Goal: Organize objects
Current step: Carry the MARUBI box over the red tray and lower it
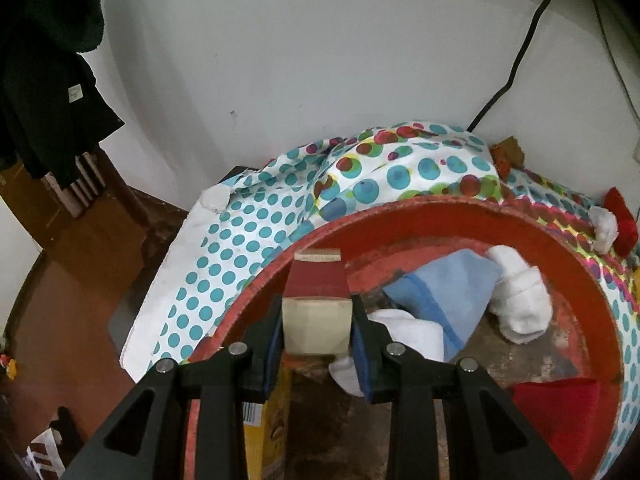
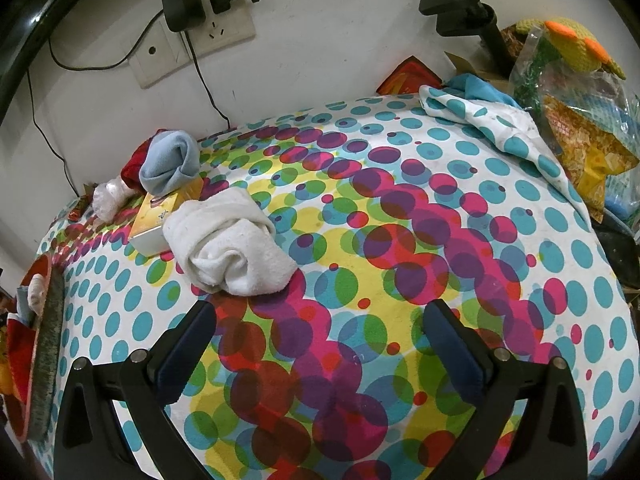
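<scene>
Left hand-held gripper point(image 1: 318, 330), clamped on a small carton point(image 1: 316, 308), should lower it squarely into the red basin point(image 1: 440, 216); right hand-held gripper point(image 2: 320, 344) hangs open.

My left gripper point(image 1: 318, 330) points steeply down, its pads pinching a small box point(image 1: 317, 322). My right gripper point(image 2: 320, 344) hangs with jaws wide apart, holding nothing.

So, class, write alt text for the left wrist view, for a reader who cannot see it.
The left gripper holds a small red-and-cream box between its pads over a round red basin. In the basin lie a blue cloth, rolled white socks and a red cloth. A dotted tablecloth lies behind it, below a white wall.
</scene>
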Demonstrator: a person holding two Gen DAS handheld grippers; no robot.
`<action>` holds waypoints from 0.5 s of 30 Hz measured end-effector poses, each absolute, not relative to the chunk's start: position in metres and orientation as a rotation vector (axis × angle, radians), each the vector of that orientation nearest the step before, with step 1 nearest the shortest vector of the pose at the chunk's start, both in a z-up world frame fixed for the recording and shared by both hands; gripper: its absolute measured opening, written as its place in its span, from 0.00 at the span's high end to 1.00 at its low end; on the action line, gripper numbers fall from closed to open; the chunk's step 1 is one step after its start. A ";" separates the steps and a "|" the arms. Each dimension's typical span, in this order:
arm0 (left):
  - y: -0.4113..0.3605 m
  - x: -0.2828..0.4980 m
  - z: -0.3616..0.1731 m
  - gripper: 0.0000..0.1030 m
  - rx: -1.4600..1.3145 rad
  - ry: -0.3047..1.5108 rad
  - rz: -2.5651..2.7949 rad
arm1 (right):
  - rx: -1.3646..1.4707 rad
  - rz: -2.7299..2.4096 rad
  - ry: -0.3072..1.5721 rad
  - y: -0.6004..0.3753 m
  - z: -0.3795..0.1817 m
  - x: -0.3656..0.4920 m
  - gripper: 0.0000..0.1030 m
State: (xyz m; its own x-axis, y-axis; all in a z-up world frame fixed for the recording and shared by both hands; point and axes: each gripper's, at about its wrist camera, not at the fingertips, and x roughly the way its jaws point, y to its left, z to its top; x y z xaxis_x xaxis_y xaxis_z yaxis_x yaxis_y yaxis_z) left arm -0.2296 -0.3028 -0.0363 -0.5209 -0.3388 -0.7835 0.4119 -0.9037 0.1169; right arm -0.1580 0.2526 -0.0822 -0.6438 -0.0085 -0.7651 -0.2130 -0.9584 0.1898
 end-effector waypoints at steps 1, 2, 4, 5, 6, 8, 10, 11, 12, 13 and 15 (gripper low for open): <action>-0.303 -0.230 -0.036 0.71 1.222 0.114 -2.414 | -1.269 2.719 0.398 0.252 -0.082 -0.158 0.00; -0.303 -0.230 -0.036 0.71 1.228 0.109 -2.413 | -1.269 2.719 0.399 0.253 -0.082 -0.158 0.00; -0.304 -0.230 -0.037 0.71 1.249 0.109 -2.417 | -1.267 2.721 0.404 0.254 -0.082 -0.157 0.00; -0.304 -0.230 -0.038 0.71 1.260 0.108 -2.415 | -1.267 2.720 0.404 0.253 -0.082 -0.158 0.00; -0.305 -0.229 -0.037 0.71 1.271 0.109 -2.417 | -1.267 2.720 0.404 0.253 -0.082 -0.158 0.00; -0.306 -0.225 -0.037 0.71 1.293 0.127 -2.441 | -1.268 2.720 0.402 0.254 -0.082 -0.158 0.00; -0.302 -0.219 -0.037 0.71 1.314 0.105 -2.464 | -1.266 2.722 0.408 0.254 -0.082 -0.157 0.00; -0.300 -0.217 -0.038 0.71 1.323 0.089 -2.480 | -1.265 2.722 0.409 0.253 -0.082 -0.157 0.00; -0.297 -0.216 -0.038 0.71 1.333 0.072 -2.489 | -1.267 2.719 0.403 0.252 -0.082 -0.158 0.00; -0.296 -0.215 -0.038 0.71 1.339 0.063 -2.496 | -1.269 2.718 0.400 0.252 -0.082 -0.158 0.00; -0.293 -0.214 -0.038 0.71 1.361 0.062 -2.523 | -1.269 2.719 0.400 0.253 -0.082 -0.158 0.00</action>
